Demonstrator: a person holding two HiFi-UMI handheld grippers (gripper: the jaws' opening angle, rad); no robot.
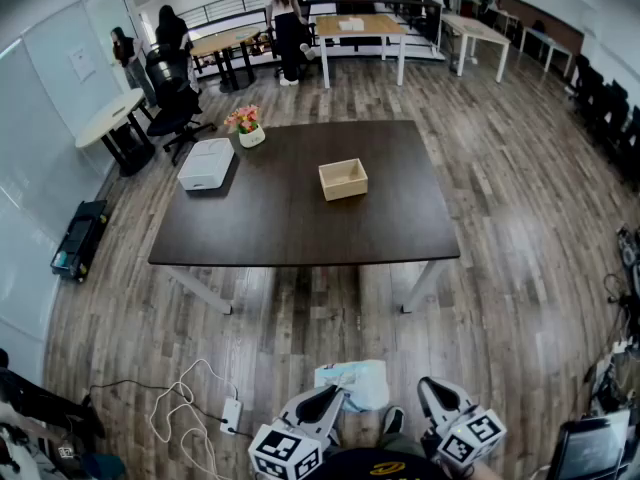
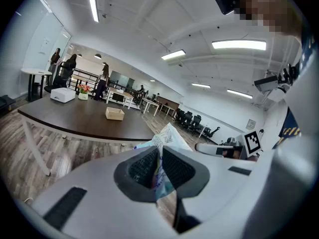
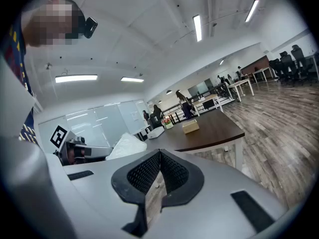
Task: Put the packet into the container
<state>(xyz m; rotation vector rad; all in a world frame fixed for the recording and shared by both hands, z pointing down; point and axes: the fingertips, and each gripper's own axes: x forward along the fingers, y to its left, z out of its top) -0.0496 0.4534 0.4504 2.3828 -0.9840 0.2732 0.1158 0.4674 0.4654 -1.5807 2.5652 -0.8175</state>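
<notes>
Head view: high up, facing forward and steeply down; table well ahead, left gripper and right gripper close at bottom edge.
Left gripper view: low, looking along own jaws, tilted up; table far, left of centre.
Right gripper view: same; table far, right of centre.
All three share table and box.

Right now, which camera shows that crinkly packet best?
The left gripper view: the packet sits close up in the middle, pinched in the left claw. The head view shows it small, near the bottom; the right gripper view shows only a pale lump off to the side.
</notes>
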